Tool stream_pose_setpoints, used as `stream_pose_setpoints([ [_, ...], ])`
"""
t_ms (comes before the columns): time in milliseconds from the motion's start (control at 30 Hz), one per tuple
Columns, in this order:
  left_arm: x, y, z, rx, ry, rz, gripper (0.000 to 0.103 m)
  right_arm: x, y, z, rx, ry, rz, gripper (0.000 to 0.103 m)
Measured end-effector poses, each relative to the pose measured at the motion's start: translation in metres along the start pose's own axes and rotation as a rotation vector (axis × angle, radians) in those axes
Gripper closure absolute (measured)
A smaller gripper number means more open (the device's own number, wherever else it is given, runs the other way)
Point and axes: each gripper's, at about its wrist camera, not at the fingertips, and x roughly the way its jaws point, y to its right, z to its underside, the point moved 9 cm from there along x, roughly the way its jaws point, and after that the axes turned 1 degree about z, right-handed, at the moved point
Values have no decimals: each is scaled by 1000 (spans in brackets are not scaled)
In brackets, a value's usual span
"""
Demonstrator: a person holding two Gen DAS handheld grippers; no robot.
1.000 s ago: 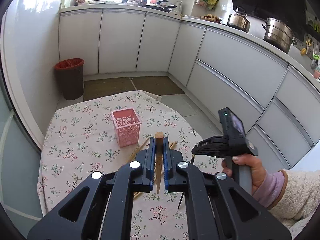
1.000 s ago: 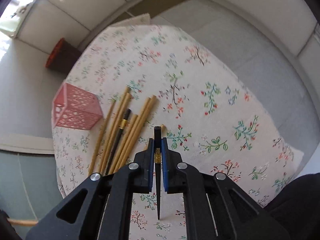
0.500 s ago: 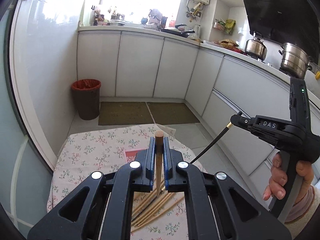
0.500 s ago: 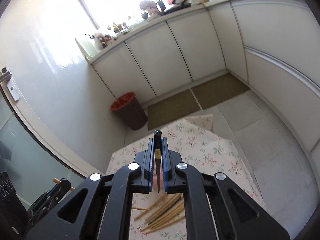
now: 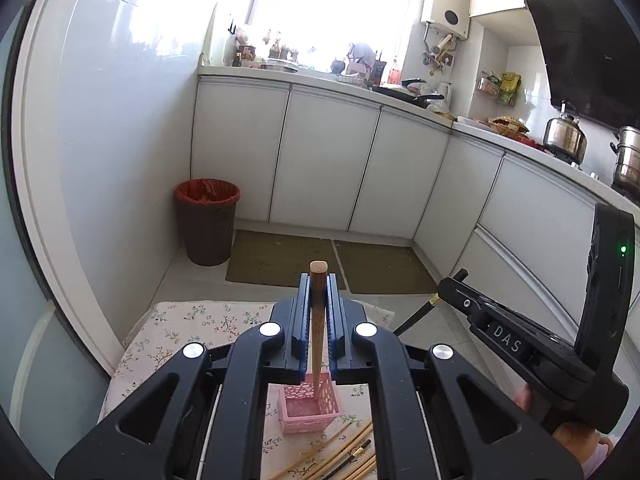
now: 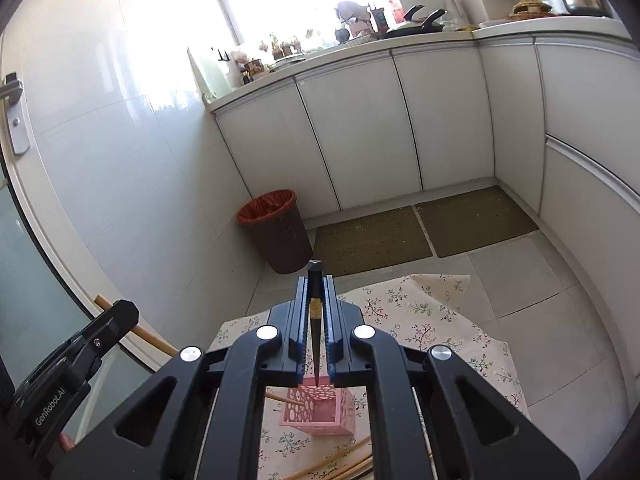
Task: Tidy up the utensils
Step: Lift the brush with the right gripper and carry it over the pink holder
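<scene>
My left gripper (image 5: 319,284) is shut on a wooden chopstick (image 5: 318,344) that points down, its tip at the mouth of the pink lattice holder (image 5: 310,414). My right gripper (image 6: 316,280) is shut on a black chopstick (image 6: 315,328) whose point hangs just above the same holder (image 6: 320,412). From the right wrist view, the left gripper (image 6: 120,312) sits at the left, and its wooden chopstick (image 6: 156,340) slants toward the holder. The right gripper (image 5: 450,282) shows in the left wrist view with the black chopstick (image 5: 416,316). Several loose chopsticks (image 5: 340,452) lie on the floral-cloth table (image 5: 180,328).
Beyond the table (image 6: 440,332), a brown bin with a red liner (image 5: 207,224) stands on the floor by two mats (image 6: 424,228). White cabinets (image 5: 320,168) line the back and right. A glass door (image 6: 24,280) is close at left. A hand (image 5: 576,436) holds the right gripper.
Both grippers have risen and tilted up from the table, each still gripping its chopstick. The pink holder, earlier ahead on the table, now lies directly below both chopstick tips.
</scene>
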Motion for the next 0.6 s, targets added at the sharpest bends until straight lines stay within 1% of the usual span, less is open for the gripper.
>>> stream_pose_setpoints([
  [167, 28, -21, 25, -53, -59, 5, 96, 37, -2, 27, -34, -58, -6, 96],
  [200, 30, -25, 27, -67, -69, 8, 90, 41, -2, 31, -38, -71, -14, 96],
  [233, 31, -29, 29, -78, -72, 2, 79, 42, -2, 35, -40, -79, -18, 94],
  [267, 29, -32, 28, -85, -64, -1, 76, 45, -2, 36, -39, -80, -16, 92],
  [300, 26, -34, 27, -87, -54, -5, 75, 44, -1, 36, -39, -77, -11, 92],
  [500, 10, -36, 15, -97, -21, -6, 75, 25, -1, 25, -48, -43, 5, 91],
  [533, 7, -34, 14, -90, -17, -6, 75, 21, -1, 24, -51, -37, 8, 88],
  [567, 5, -31, 12, -82, -15, -4, 75, 16, -1, 23, -51, -30, 11, 82],
  [600, 2, -29, 11, -76, -12, -4, 70, 11, 0, 22, -47, -20, 18, 78],
])
